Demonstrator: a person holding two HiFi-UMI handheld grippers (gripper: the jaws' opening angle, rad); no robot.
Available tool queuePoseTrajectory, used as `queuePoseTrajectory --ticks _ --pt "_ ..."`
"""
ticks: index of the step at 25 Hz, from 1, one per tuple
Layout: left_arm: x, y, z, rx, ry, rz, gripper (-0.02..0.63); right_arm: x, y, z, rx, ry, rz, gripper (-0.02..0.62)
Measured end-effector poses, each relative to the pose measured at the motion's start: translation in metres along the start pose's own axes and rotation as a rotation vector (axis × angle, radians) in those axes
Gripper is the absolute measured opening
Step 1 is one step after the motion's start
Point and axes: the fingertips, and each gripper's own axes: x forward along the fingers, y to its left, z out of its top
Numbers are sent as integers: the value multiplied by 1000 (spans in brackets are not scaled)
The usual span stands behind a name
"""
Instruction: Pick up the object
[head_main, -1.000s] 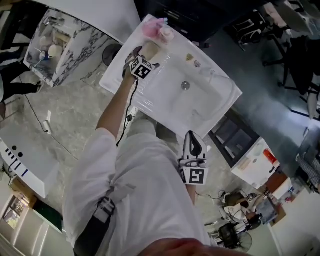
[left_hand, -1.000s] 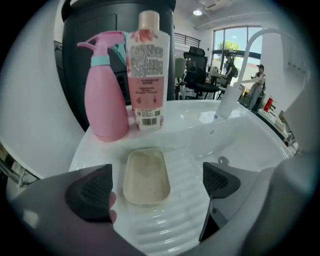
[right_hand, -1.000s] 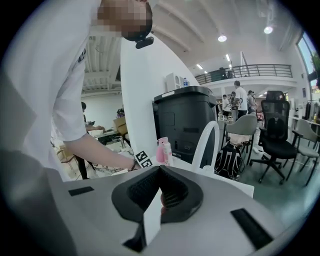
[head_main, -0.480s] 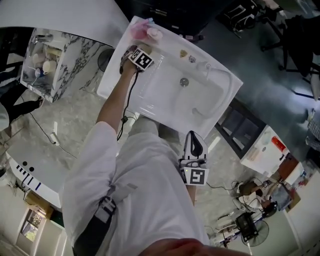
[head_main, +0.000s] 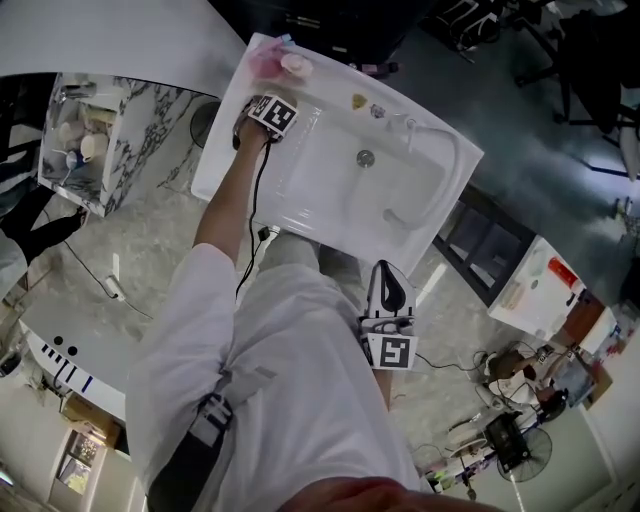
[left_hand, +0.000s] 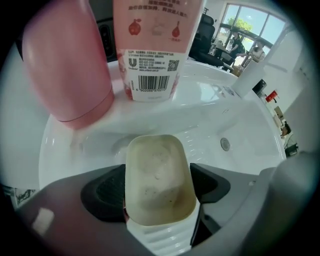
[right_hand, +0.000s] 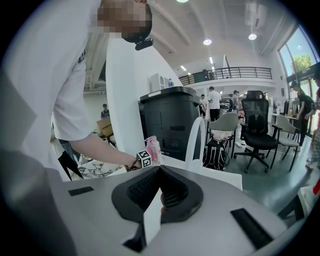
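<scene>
A cream soap bar (left_hand: 157, 175) lies on a white ridged soap dish (left_hand: 161, 241) on the rim of the white sink (left_hand: 240, 125). My left gripper (left_hand: 157, 189) straddles the bar, its jaws closing, and both dark pads touch its sides. In the head view the left gripper (head_main: 268, 108) sits at the sink's far left corner (head_main: 225, 165) and hides the soap. My right gripper (head_main: 386, 275) hangs by the person's side, away from the sink, jaws shut with nothing held (right_hand: 159, 194).
A pink bottle (left_hand: 65, 65) and a pink tube with a barcode (left_hand: 152, 50) stand just beyond the soap. The drain (head_main: 365, 157) and the faucet (head_main: 432, 135) lie to the right. A marble cabinet (head_main: 95, 125) stands left of the sink.
My left gripper has moved forward over the soap toward the pink bottles, and the bar is now covered in the head view. The right gripper has stayed where it was.
</scene>
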Motion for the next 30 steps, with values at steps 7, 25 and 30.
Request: queuePoseTrajectory --ticks 7,25,30 --pt "-4 -1 -4 -9 -18 -3 383 -5 -1 0 -12 -8 -1 3" --pt "-109 -16 -1 -43 -312 56 382 -6 1 20 -110 -75 164 3" --pt "-179 -24 -1 -37 -468 101 382 7 12 29 -134 -98 272 3"
